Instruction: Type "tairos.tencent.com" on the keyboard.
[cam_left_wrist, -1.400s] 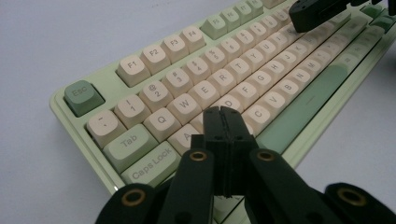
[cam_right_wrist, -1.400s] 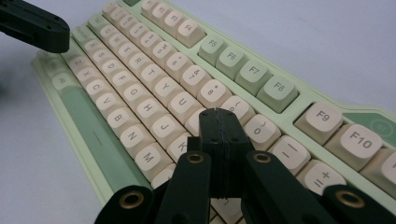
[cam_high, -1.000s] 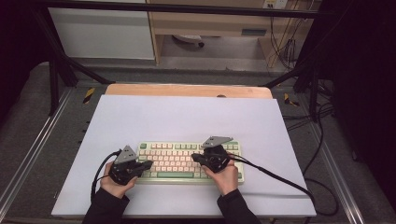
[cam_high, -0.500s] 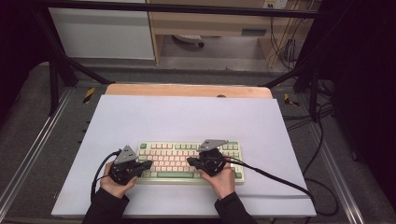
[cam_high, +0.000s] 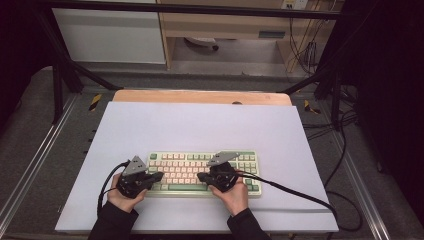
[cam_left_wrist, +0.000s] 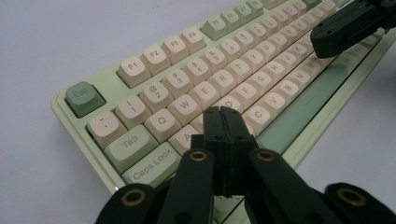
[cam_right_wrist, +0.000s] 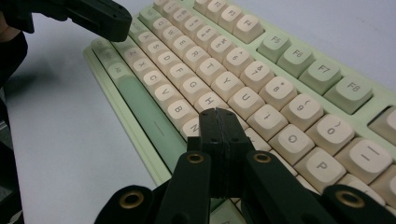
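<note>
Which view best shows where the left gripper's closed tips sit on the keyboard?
The left gripper view: the left gripper points shut jaws over the home-row keys of the pale green keyboard with cream keycaps. The high view shows it small at the keyboard's left end; the right gripper view shows its dark tip far off.

— Pale lavender tabletop (cam_high: 200, 130), wooden edge (cam_high: 200, 96) along the far side. Dark grey floor (cam_high: 40, 150) all around.

— Metal rails (cam_high: 30, 170) left and right. Far off: white cabinet panel (cam_high: 110, 35) at left, wooden desk (cam_high: 235, 22) at centre. Black cables (cam_high: 345, 145) trailing at right. Dim corners, brighter in the middle.
</note>
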